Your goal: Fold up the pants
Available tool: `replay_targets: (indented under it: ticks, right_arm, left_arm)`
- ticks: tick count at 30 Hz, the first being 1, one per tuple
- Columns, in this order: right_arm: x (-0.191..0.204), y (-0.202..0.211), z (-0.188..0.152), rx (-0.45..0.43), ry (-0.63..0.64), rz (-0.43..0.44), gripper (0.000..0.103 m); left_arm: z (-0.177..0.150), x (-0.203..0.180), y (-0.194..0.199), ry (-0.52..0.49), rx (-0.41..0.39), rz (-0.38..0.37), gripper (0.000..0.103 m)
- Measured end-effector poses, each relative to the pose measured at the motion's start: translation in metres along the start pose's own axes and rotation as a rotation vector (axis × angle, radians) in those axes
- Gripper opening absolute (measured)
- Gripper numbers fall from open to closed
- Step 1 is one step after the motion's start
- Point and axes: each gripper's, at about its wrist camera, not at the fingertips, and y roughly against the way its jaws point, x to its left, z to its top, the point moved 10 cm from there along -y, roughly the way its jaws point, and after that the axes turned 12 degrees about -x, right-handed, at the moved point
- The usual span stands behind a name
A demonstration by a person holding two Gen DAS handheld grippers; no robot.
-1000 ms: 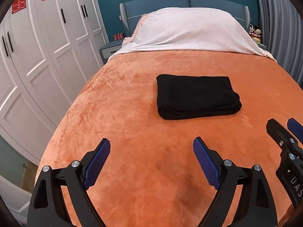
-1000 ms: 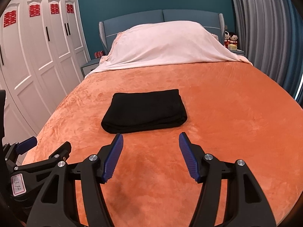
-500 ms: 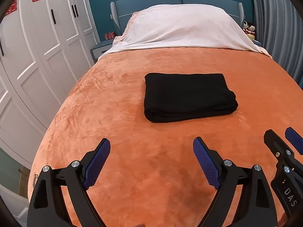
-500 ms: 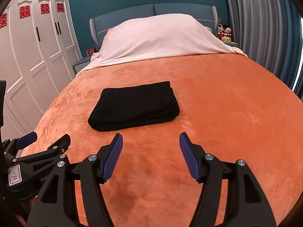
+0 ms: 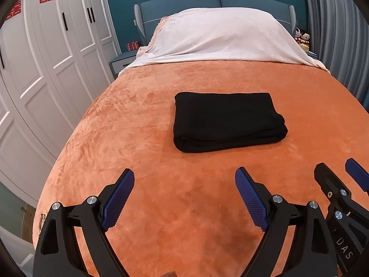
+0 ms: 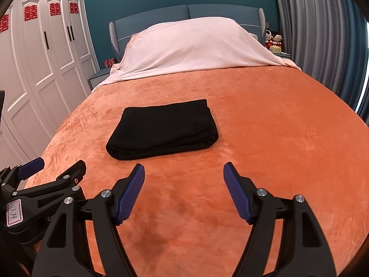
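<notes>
The black pants [image 5: 227,121] lie folded into a thick rectangle on the orange blanket [image 5: 161,207], its rounded fold edge toward me. In the right wrist view the pants [image 6: 165,129] sit ahead and slightly left. My left gripper [image 5: 184,184] hovers over bare blanket short of the pants, open wide with nothing between its blue pads. My right gripper [image 6: 183,176] is also short of the pants, its jaws opening, empty. Each gripper shows at the edge of the other's view: the right gripper [image 5: 339,177] and the left gripper [image 6: 53,166].
A pale pink sheet [image 5: 219,39] covers the pillows at the blue headboard [image 5: 207,2]. White wardrobe doors [image 5: 46,57] run along the left, close to the bed's edge. Grey curtains [image 6: 322,34] hang on the right, with a nightstand and dolls [image 6: 273,40] beside them.
The pants sit lower and nearer in both views as the cameras tilted down a little. The right gripper's jaws have spread wider. The pants themselves have not moved.
</notes>
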Motion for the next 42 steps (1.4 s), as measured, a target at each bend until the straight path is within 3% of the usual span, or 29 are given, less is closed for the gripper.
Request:
replay_targets:
  ticks: [10, 27, 34, 42]
  right_arm:
    - [0.002, 0.000, 0.001, 0.003, -0.001, 0.008, 0.069]
    - [0.004, -0.003, -0.001, 0.005, 0.003, 0.012, 0.069]
    - [0.003, -0.004, -0.008, 0.016, -0.004, 0.007, 0.069]
    - [-0.001, 0.002, -0.017, 0.032, -0.011, 0.000, 0.069]
  left_arm:
    - [0.003, 0.003, 0.004, -0.003, -0.029, 0.015, 0.092]
    - [0.005, -0.001, 0.005, -0.025, -0.041, 0.033, 0.092]
    - [0.006, 0.002, 0.008, -0.005, -0.084, 0.063, 0.092]
    - [-0.006, -0.001, 0.010, 0.006, -0.010, -0.018, 0.092]
